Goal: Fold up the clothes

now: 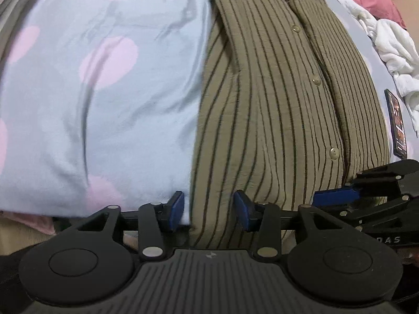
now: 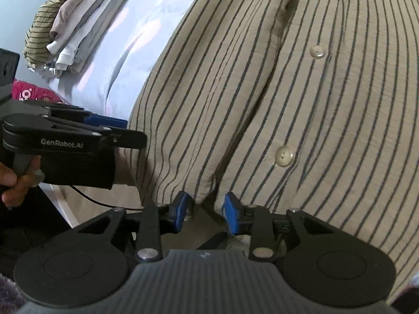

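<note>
While both grippers, left and right, are hovering spread at the striped shirt's 6 o'clock hem, bedsheet is lying open toward 9 o'clock, one folded stack resting at 10 o'clock

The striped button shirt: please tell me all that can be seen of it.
The olive-tan shirt with thin dark stripes looks like light crinkled cloth. It lies spread, buttoned, on the pale blue bedsheet with pink spots. Round pale buttons run down its placket. Its near hem hangs over the bed edge, between the open fingers of the left gripper and right gripper.
</note>
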The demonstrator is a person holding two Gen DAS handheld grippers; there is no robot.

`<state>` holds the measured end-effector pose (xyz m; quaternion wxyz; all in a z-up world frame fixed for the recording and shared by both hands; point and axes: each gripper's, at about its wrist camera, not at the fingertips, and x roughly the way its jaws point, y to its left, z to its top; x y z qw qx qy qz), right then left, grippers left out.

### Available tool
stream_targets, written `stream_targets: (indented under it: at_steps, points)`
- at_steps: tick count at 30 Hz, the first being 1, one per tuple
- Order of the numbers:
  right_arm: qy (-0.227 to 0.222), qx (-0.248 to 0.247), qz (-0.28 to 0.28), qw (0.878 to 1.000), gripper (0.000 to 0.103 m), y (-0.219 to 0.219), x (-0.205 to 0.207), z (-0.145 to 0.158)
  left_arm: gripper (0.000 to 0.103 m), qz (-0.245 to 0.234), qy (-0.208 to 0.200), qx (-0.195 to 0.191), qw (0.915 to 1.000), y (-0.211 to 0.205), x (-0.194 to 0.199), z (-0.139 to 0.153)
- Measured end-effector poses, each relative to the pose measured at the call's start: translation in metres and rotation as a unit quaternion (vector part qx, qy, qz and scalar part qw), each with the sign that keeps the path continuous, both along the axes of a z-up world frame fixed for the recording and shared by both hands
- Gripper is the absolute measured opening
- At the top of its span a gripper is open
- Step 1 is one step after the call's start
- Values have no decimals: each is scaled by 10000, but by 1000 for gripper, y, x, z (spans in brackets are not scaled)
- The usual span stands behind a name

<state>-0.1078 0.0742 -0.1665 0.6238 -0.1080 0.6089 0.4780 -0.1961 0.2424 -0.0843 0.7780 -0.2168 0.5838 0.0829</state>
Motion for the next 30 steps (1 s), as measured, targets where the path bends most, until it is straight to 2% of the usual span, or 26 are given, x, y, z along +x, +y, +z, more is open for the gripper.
stream_targets:
  at_steps: [2,3,4,9,12,15,16,18,21,23,26,28,30]
  points:
    - [116,171,-48,9998,21,0,2,1,6,-15,-71,-125,9999,1,-1,0]
    - [181,226,-63,9996,4,0,3,3,3,-23,-107,-188,9998,1,-1,0]
    - [237,284,-77,9993,2,-1,4,6,2,-31,-142,-251,9996,2,-2,0]
    - [271,584,-92,9979,1,-19,4,35,0,-64,-210,-453,9987,3,-10,14]
    - [311,540,-194,9979,1,-34,9,48,0,-27,-186,-629,9978,5,-19,19]
    - [439,550,-335,9970,1,-44,15,55,0,-29,13,-370,9993,6,-17,19]
    - [358,416,-312,9980,1,-43,14,52,0,-15,130,-193,9997,5,-14,17]
    - [194,149,-265,9993,1,-42,12,45,1,86,219,-204,9995,7,-14,12]
    - [-52,-252,-194,9995,1,-40,10,36,1,102,106,-377,9992,9,-12,15]
    - [-194,-506,-149,9984,1,-38,8,29,1,-15,34,-255,9997,7,-6,22]
    - [-113,-512,-112,9986,1,-37,8,28,7,-220,-128,-210,9995,6,9,37]
    - [-93,-436,-99,9990,1,-37,9,32,10,-427,-244,-127,9987,4,30,47]
    - [-101,-418,-100,9990,1,-36,10,36,11,-675,-402,110,9969,0,61,61]
